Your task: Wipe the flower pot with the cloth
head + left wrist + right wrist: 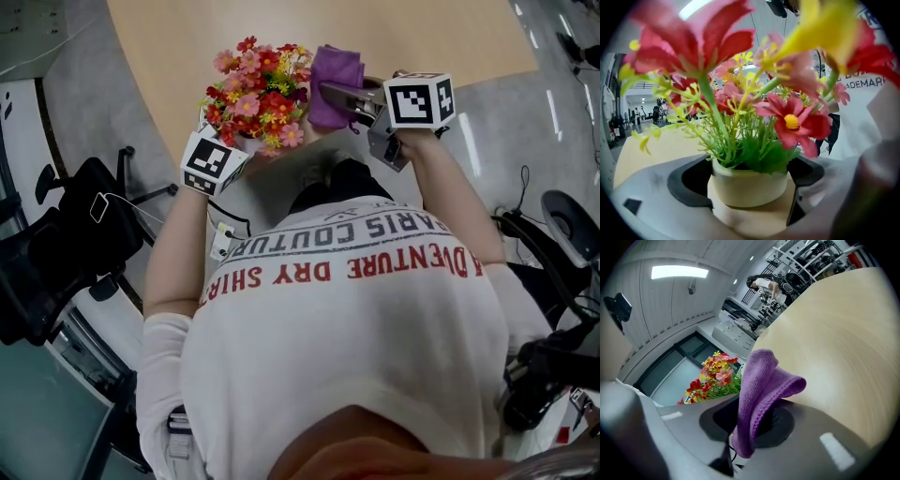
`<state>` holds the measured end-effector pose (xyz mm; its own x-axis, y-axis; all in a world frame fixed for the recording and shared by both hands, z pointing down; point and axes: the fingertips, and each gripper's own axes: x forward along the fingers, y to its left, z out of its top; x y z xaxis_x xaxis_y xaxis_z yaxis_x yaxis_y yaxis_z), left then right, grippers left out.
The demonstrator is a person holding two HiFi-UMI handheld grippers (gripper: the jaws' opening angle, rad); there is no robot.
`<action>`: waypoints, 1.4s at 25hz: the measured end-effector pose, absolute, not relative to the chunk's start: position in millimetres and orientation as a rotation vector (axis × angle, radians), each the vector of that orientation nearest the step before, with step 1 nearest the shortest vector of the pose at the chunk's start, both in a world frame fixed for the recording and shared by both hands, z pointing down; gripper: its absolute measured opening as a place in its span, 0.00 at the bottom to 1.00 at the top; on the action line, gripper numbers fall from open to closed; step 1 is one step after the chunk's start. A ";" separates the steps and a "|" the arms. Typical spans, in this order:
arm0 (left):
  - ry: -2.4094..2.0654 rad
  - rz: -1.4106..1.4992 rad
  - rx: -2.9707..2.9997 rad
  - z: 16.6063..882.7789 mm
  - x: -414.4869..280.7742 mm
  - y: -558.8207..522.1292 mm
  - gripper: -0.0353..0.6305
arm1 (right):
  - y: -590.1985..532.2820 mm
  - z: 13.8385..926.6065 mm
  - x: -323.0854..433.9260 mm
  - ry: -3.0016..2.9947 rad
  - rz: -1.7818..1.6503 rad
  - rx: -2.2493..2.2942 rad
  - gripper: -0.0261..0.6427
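Purple cloth, one, grasped by right hand-held gripper; left hand-held gripper clasps one pot.

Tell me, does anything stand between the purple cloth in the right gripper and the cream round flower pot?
Only the red and pink flowers above the cream round flower pot, beside the purple cloth; nothing else shows.

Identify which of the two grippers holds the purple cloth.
The right gripper, jaws shut on the purple cloth; the left gripper instead clamps the flower pot.
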<state>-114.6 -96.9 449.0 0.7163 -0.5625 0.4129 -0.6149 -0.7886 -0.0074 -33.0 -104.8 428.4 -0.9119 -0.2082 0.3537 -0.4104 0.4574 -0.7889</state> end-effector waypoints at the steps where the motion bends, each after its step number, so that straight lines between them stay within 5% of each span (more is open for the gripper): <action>1: -0.957 0.600 2.793 448.7 -113.6 -97.1 0.83 | -105.2 427.6 -33.6 -2.502 1.433 0.532 0.11; 35: -1.206 0.515 2.622 440.9 -132.4 -78.6 0.84 | -120.6 476.3 -28.2 -2.324 1.366 0.674 0.11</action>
